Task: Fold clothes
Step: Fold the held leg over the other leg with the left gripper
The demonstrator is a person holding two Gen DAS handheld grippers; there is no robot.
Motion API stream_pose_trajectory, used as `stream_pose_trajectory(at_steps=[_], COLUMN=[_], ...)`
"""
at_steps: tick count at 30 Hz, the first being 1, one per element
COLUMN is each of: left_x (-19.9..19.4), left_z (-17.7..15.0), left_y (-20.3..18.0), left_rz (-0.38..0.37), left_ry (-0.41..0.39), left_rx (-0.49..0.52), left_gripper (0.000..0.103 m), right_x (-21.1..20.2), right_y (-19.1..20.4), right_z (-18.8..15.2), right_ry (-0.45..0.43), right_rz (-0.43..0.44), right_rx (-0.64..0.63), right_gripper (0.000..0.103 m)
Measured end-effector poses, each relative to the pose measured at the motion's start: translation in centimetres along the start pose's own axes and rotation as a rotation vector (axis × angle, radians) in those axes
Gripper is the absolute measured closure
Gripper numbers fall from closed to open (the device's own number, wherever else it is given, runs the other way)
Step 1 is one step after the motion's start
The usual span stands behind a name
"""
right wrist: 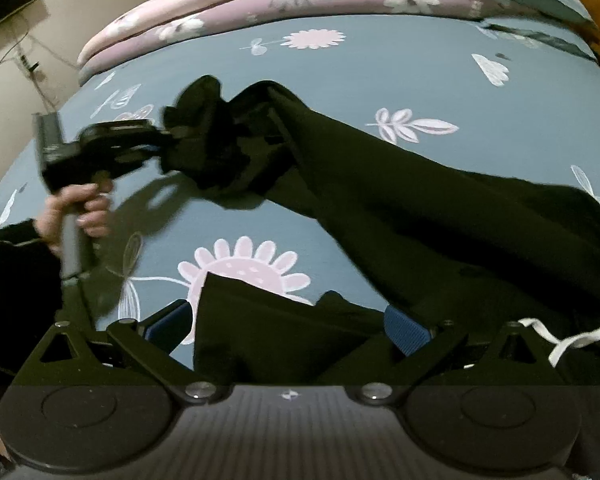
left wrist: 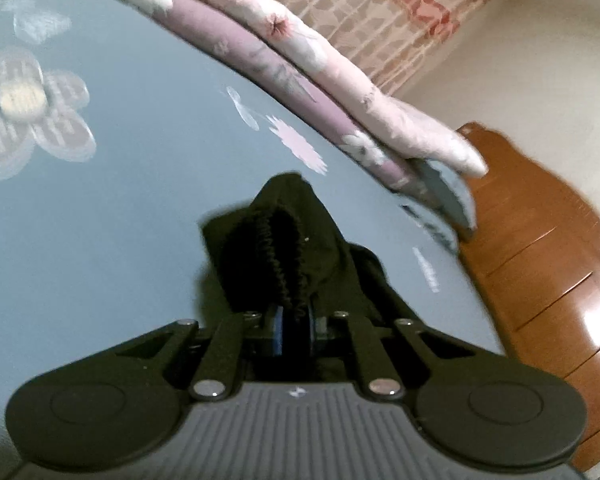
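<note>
I read the task item as a pair of black trousers [right wrist: 400,208], matte and unpatterned, lying across a blue bedsheet [right wrist: 380,76] printed with white and pink flowers and leaves. One leg runs diagonally from the lower right up to the upper left. A white drawstring [right wrist: 568,336] shows at the lower right, at the waist end.

My left gripper [left wrist: 290,312] has its jaws closed on a ribbed, elasticated cuff of the trousers; the fabric bunches into a peak just beyond the fingertips. In the right wrist view the same gripper [right wrist: 160,140] holds that bunched end lifted off the sheet, casting a shadow below it. The person's hand [right wrist: 80,212] grips its handle, with a dark sleeve [right wrist: 12,272] behind.

My right gripper [right wrist: 288,328] has its jaws spread wide. A fold of the trousers lies between the blue pads [right wrist: 404,328], but I cannot tell whether either pad touches the cloth.

Two folded floral quilts, pink [left wrist: 340,64] over mauve [left wrist: 236,44], lie along the far edge of the bed. A wooden headboard [left wrist: 540,248] stands beside them.
</note>
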State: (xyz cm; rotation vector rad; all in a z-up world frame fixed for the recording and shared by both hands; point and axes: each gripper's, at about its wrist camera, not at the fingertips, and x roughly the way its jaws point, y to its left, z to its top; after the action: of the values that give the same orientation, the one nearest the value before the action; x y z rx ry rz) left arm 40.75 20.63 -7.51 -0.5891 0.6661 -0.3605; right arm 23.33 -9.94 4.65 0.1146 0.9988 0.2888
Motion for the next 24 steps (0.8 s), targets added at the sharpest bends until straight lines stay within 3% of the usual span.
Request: stream_pose_trajectory(at_steps=[7,11,17,24], left_x=[-4.5,-6.3,-7.6,-7.6], left_z=[4.7,7.5,10.4,12.0], left_y=[0.4,1.3,3.4,3.7], left_rz=[0.282,0.441,0.56,0.623], left_ry=[0.037,0.059,0.063,0.057], left_rx=[0.294,0.402,0.408,0.429], left_gripper=[0.094,0.094,0.094,0.094], right_x=[-0.2,-0.3,-0.3,-0.6], right_y=[0.1,0.2,0.3,0.3], right_z=[0.0,0.1,0.1,0.1], right_ry=[-0.007,-0.011,-0.012,-0.019], right_rz=[0.003,0.005,-0.005,-0.023], right_rx=[-0.014,-0.016,-0.016,-0.014], right_gripper=[0.0,0.0,0.0,0.0])
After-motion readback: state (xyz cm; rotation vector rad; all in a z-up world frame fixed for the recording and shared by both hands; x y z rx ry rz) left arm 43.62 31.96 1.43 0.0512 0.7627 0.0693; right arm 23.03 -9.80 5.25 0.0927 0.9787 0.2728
